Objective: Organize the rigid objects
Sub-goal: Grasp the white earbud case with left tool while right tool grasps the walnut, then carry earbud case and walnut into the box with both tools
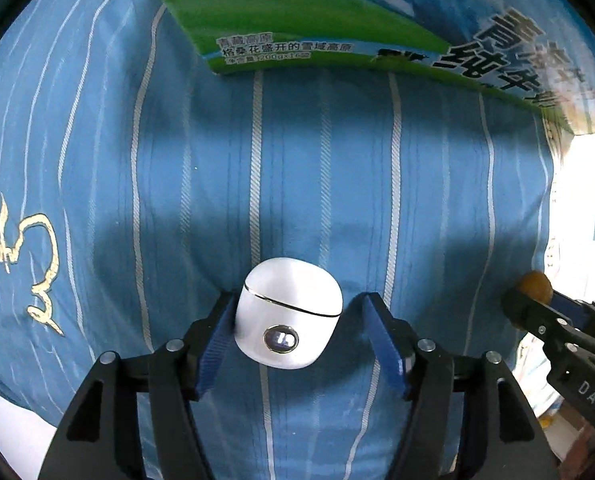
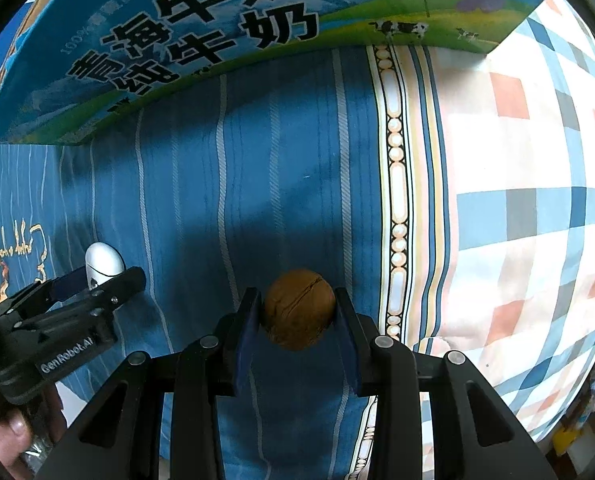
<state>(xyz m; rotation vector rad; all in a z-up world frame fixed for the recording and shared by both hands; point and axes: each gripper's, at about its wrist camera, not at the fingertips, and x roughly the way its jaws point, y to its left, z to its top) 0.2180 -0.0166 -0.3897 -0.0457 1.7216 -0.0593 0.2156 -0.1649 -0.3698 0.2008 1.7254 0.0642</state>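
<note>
A white earbud case (image 1: 289, 312) lies on the blue striped cloth (image 1: 321, 168), between the fingers of my left gripper (image 1: 299, 298). The left pad is against the case's side and a gap shows at the right pad, so the jaws stand open around it. The right wrist view shows the same case (image 2: 103, 262) at the far left, with the left gripper (image 2: 97, 280) over it. My right gripper (image 2: 297, 296) is shut on a brown walnut (image 2: 299, 308), held just above the cloth. That walnut (image 1: 535, 286) also shows at the right edge of the left wrist view.
A printed milk carton box (image 2: 177, 40) stands along the far side of the cloth, also seen as the box (image 1: 297, 12) in the left wrist view. A checked sheet (image 2: 517, 200) lies to the right. A person's hand (image 2: 13, 432) grips the left tool.
</note>
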